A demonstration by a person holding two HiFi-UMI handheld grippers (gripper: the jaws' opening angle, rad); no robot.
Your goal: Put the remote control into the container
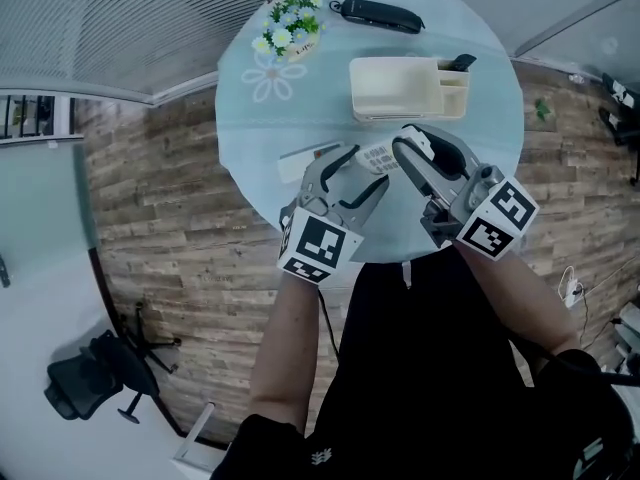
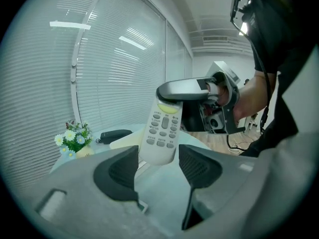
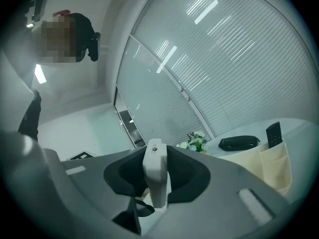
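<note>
Dim, cool-toned light; fisheye-warped, vignetted edges.

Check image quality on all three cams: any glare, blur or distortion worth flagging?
Head view: dim, bluish cast; barrel distortion curves the blinds. Left gripper view: strong fisheye, dark corners, light streaks across the blinds; remote control sharp. Right gripper view: same vignetting, similar streaks, mosaic patch upper left; remote control seen edge-on, slightly soft.
</note>
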